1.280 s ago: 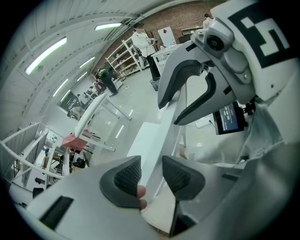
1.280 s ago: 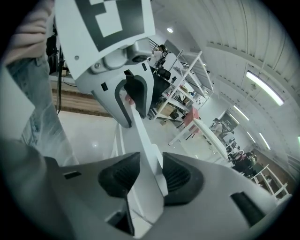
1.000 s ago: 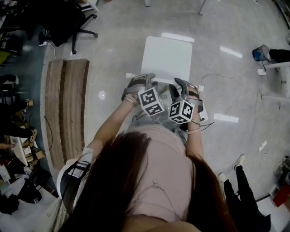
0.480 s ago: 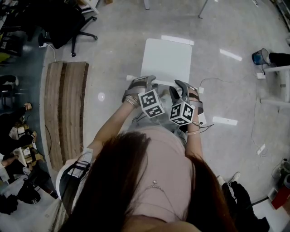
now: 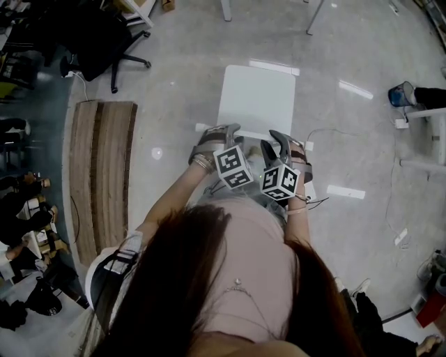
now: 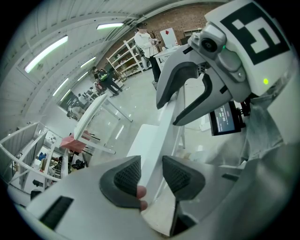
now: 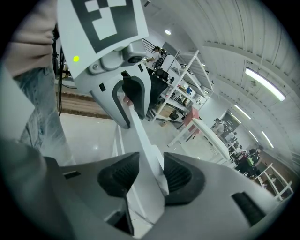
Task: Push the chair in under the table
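Both grippers met at one spot in the head view: the left gripper (image 5: 224, 130) and the right gripper (image 5: 284, 137) sat side by side on the back edge of a white square-seated chair (image 5: 256, 94), each with its marker cube turned up toward the camera. The chair stood on a glossy grey floor (image 5: 174, 63), in open space, with two slim white legs (image 5: 226, 7) near the picture's top edge beyond the seat. A long brown slatted wooden bench (image 5: 103, 174) lay well to the left and a black swivel office chair (image 5: 104, 35) stood beyond it. In the left gripper view, the left gripper's (image 6: 151, 176) ribbed dark pads were clamped on the thin white backrest (image 6: 161, 136), which ran up between them, and a fingertip (image 6: 140, 192) showed by the left pad; the right gripper's jaws straddled the same edge farther along. A white table (image 6: 91, 117) stood in the distance. In the right gripper view, the right gripper's (image 7: 150, 177) pads likewise pinched the backrest edge, with the left gripper gripping it just beyond.
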Demonstrator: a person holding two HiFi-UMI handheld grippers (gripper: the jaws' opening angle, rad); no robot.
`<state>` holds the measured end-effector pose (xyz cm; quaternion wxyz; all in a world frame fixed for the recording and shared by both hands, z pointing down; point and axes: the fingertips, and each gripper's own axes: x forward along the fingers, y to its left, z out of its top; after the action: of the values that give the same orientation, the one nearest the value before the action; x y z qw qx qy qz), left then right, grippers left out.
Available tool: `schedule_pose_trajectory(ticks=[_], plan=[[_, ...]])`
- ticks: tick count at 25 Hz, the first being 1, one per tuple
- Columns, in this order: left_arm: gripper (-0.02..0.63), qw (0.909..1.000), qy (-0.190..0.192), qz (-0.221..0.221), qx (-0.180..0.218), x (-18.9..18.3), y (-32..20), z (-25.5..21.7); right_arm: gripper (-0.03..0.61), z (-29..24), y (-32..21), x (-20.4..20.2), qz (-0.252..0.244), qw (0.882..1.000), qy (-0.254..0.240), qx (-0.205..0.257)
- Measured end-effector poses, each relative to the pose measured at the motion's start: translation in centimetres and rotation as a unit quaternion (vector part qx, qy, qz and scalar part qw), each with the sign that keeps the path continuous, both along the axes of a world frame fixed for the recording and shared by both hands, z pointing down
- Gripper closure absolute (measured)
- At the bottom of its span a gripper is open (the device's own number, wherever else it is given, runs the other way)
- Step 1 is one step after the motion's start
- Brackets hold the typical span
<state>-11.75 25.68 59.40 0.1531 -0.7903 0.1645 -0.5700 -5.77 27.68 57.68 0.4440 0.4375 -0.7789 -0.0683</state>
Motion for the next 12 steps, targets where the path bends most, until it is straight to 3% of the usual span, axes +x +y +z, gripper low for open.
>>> schedule_pose_trajectory(ticks=[12], plan=[[0.466, 1.0, -0.001, -0.003, -0.005, 1.5, -1.8, -0.1, 0.414, 0.0, -1.9, 1.5, -0.004, 1.0, -0.003, -0.006]])
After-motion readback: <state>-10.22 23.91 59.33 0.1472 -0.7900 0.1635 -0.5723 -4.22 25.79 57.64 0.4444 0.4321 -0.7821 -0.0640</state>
